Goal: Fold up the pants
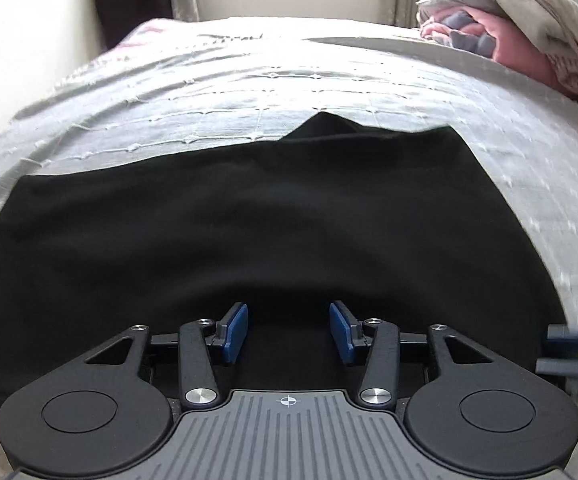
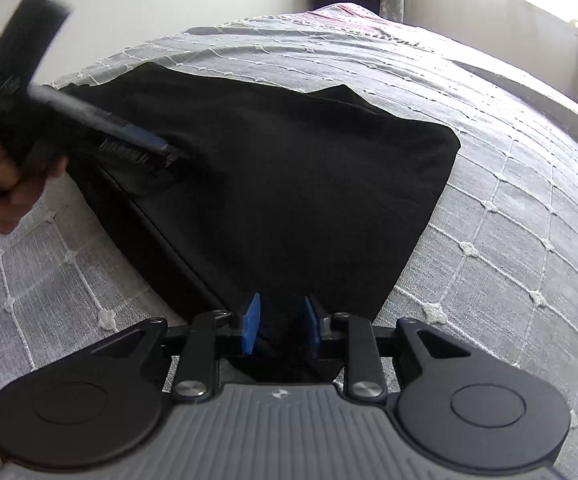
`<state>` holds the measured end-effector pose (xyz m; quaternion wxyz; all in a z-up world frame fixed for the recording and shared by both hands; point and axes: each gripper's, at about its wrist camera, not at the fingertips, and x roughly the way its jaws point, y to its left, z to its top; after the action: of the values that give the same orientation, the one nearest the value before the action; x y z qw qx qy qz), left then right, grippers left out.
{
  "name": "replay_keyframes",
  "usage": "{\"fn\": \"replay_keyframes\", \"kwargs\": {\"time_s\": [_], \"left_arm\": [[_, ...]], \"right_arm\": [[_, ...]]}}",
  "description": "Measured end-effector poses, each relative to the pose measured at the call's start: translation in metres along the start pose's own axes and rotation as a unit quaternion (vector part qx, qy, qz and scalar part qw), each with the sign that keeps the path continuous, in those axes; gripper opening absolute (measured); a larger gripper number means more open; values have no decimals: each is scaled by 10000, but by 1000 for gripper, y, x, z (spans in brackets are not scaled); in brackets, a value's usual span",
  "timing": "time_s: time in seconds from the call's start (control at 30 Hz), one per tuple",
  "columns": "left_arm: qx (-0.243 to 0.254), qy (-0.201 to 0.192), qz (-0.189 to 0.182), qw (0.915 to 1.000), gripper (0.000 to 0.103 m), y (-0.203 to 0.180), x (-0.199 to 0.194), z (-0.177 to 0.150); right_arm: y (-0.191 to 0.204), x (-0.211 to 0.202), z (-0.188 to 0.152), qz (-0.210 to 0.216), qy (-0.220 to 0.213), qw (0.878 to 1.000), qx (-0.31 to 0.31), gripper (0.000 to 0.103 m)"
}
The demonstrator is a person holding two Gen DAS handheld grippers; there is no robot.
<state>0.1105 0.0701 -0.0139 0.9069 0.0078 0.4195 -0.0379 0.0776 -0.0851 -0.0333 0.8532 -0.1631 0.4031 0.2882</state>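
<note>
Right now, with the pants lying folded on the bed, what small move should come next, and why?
Probably lift both hand-held grippers clear, then check the fold. The left hand-held gripper and the right hand-held gripper stand open with only flat cloth below them. The pants lie in a compact dark block on the bed, though one far corner sticks up.

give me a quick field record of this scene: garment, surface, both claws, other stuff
garment: black pants, folded into a compact shape, lying flat
surface: grey quilted bedspread
left claw: open above the pants, nothing between its pads
right claw: open at the pants' near edge, no grip visible
other: bundled pink and grey bedding on the far side
</note>
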Motion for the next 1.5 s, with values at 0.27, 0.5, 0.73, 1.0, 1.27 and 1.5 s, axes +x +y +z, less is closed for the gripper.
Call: {"fn": "replay_keyframes", "kwargs": {"time_s": [0.27, 0.5, 0.73, 1.0, 1.27, 1.5], "left_arm": [[-243, -76, 300, 9992, 46, 3, 57, 52], [-122, -341, 795, 9962, 52, 5, 89, 81], [-459, -443, 695, 9955, 56, 40, 85, 85], [70, -721, 924, 9931, 50, 33, 33, 65], [1004, -366, 428, 9933, 50, 8, -8, -12], [1325, -381, 533, 9890, 50, -2, -40, -59]], "right_arm": [[-1, 4, 0, 3, -6, 10000, 0, 77], [-1, 5, -1, 8, -24, 10000, 41, 77], [2, 5, -1, -54, -30, 10000, 3, 78], [4, 4, -1, -104, -32, 9999, -2, 78], [12, 2, -2, -205, -40, 9998, 20, 78], [19, 2, 4, -356, 78, 9993, 71, 78]]}}
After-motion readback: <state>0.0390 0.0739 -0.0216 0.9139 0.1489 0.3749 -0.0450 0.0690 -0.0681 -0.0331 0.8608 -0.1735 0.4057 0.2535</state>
